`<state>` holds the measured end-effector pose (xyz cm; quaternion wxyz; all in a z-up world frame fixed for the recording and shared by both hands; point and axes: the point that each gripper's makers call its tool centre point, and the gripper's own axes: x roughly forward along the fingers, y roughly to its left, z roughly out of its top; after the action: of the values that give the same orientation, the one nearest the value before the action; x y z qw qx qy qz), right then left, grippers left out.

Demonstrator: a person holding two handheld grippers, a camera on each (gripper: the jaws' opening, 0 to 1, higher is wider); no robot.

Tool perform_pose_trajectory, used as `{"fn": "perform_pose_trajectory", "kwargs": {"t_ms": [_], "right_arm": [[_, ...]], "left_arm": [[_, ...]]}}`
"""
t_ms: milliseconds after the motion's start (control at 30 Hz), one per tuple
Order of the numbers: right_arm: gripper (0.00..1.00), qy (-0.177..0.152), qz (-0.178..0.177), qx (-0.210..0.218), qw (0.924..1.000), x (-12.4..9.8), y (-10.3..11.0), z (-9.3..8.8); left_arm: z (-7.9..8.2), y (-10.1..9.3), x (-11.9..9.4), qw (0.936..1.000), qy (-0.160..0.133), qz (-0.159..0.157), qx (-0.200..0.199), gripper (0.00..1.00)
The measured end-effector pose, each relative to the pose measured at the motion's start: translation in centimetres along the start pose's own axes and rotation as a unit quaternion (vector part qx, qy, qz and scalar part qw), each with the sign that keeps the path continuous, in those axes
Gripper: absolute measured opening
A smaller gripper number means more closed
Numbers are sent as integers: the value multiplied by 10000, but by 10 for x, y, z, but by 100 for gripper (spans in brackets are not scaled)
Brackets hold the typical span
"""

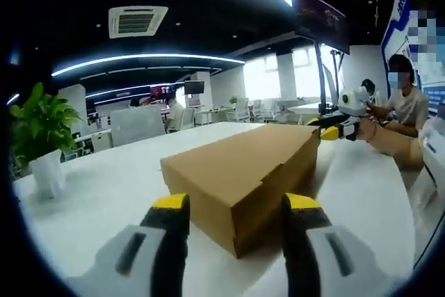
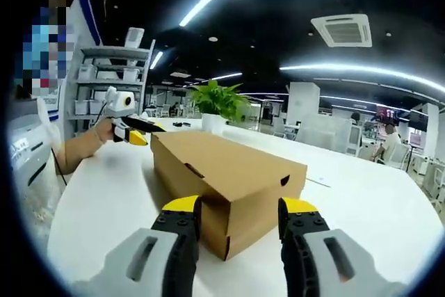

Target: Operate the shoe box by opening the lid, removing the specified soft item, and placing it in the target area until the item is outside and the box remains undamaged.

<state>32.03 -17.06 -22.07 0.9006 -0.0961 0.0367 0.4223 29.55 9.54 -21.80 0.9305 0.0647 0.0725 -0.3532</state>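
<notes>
A closed cardboard box (image 1: 240,175) sits on a white table (image 1: 104,193), one short end just ahead of the left claw (image 1: 238,203) and the opposite end just ahead of the right claw (image 2: 239,206). Both claws stand parted and empty, jaws straddling the box corners without touching them; the lid is still down and the soft item inside cannot be seen.

The risks, as judged from here: the thin card could crease or tear if a jaw bites the lid edge too hard or levers against the side tab slot near the right claw. With nothing pinning the base, a lift at one end may raise or slide the whole box instead of hinging the lid. Which long side hinges cannot be told, and prying the wrong one would strain the card.

Room is generous. Bare table spreads to either side of each claw, giving plenty of space to set the item down. The table's curved rim lies well off beside the right claw. A potted plant (image 1: 43,130) stands well apart, beyond the left claw's outer side. Other people sit well beyond the box.
</notes>
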Motion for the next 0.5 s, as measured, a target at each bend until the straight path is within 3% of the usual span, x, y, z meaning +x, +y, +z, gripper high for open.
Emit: {"fn": "perform_pose_trajectory", "kwargs": {"t_ms": [500], "right_arm": [[39,58,148,-46,9999,3,8,-3]], "left_arm": [[-2,1,2,9996,-48,-58,-285,44]]}}
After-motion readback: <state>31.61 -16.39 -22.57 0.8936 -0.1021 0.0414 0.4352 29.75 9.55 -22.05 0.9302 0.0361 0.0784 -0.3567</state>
